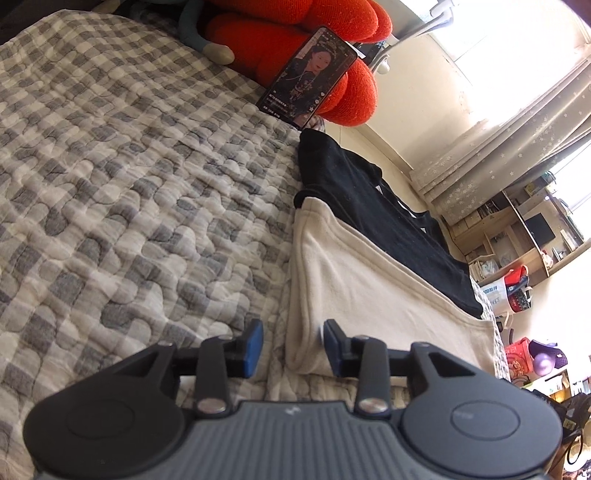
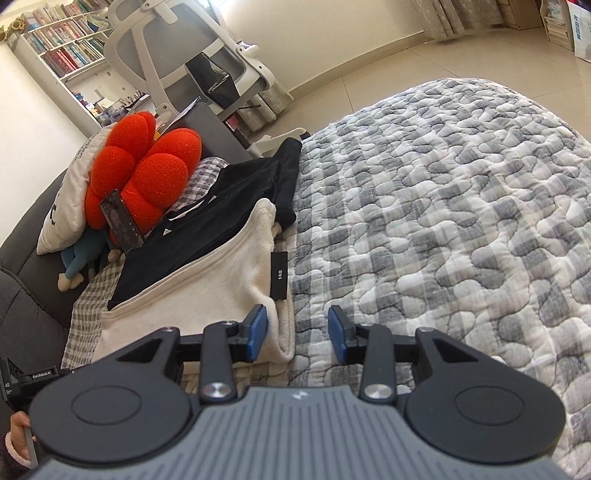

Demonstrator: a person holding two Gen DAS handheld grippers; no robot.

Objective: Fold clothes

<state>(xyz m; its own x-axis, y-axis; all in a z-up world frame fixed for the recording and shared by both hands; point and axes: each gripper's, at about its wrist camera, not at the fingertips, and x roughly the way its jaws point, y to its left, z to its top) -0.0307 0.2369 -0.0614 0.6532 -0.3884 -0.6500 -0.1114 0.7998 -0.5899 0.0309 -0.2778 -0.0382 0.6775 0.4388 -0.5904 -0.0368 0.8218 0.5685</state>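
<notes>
A folded cream garment lies on the checked quilt, overlapping a flat black garment behind it. A black size tag lies at the cream garment's edge. My left gripper is open, straddling one near corner of the cream garment, with a gap showing beside its left pad. At the other near corner my right gripper is also open. Its left pad sits at the cloth and its right pad stands clear over the quilt.
A red puffy cushion props a phone at the bed's head, beside a white pillow and a blue toy. An office chair stands past the bed edge. A hand shows at the lower left.
</notes>
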